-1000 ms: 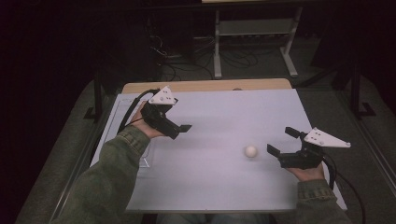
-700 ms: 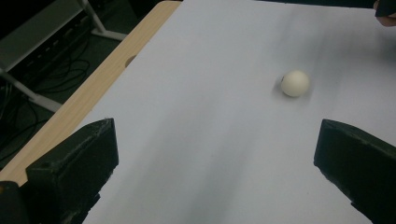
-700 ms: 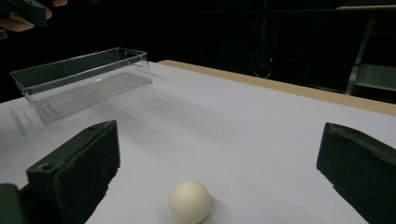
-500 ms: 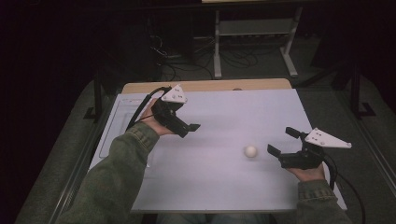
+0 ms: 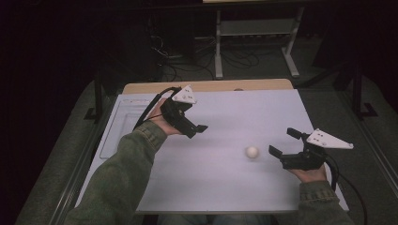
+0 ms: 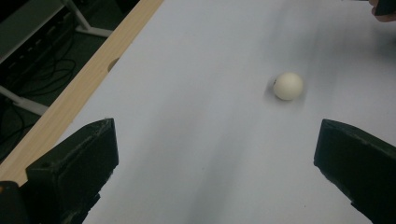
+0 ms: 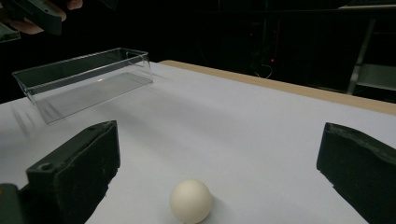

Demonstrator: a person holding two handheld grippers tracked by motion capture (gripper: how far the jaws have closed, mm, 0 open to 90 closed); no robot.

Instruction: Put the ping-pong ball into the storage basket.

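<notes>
- A small white ball (image 5: 252,152) lies on the white table (image 5: 244,112), right of the middle, on its own and touched by nothing
- The right gripper (image 5: 282,144) is low over the table just right of the ball, its jaws wide apart and empty; the ball sits near them but clear of both
- In the right gripper view the ball (image 7: 190,201) lies close ahead, between the two black jaws and nearer the left one
- The left gripper (image 5: 199,130) is held above the table, left of the middle and well apart from the ball, jaws spread wide with nothing between them
- In the left gripper view the ball (image 6: 288,86) is farther off, toward the right jaw's side
- A clear plastic tray (image 7: 84,79) stands at the table's left edge, beyond the left hand (image 5: 162,123)
</notes>
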